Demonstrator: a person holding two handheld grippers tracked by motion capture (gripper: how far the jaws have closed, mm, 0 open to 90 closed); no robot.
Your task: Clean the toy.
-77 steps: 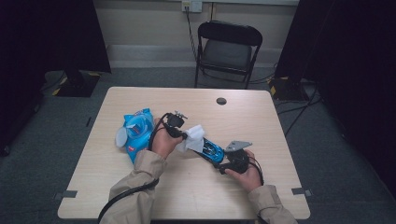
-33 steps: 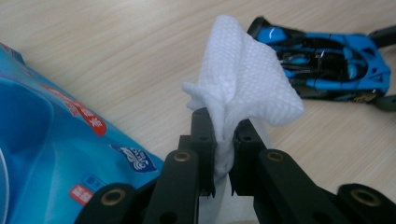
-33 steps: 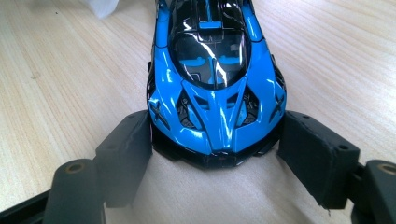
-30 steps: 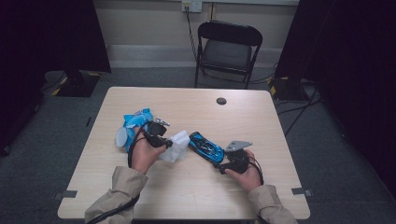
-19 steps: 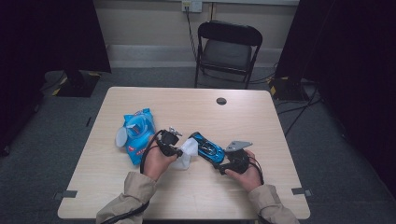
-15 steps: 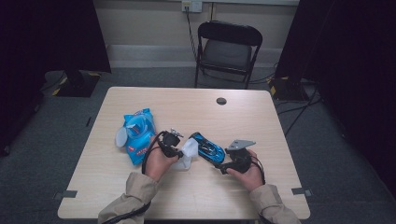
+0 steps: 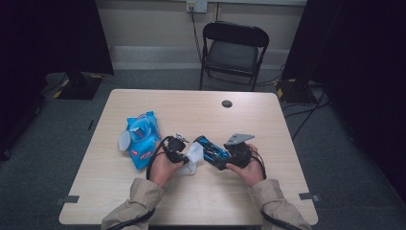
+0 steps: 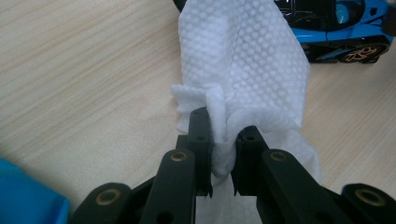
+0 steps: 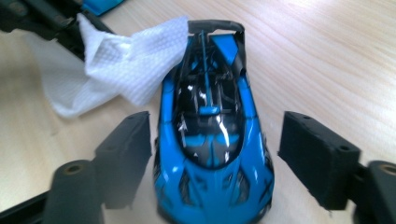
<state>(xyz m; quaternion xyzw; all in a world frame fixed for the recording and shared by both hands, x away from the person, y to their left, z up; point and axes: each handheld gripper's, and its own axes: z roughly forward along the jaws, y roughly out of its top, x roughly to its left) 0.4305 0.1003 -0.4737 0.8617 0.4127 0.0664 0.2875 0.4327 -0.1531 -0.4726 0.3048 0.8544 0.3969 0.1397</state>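
A blue and black toy car lies at the table's middle, its nose toward my right gripper. In the right gripper view the car sits between the jaws of that gripper. The jaws have just been closing, and a thin gap still shows at the right jaw, so it counts as open. My left gripper is shut on a white embossed wipe. The bunched wipe is pinched between the pads of the left gripper. Its free end drapes against the car's tail.
A blue pack of wipes with an open lid lies left of my left hand. A small black disc sits near the table's far edge. A black folding chair stands behind the table.
The left gripper has carried the wipe down and to the right, from beside the pack up to the car's tail. The car and the right hand have hardly shifted.
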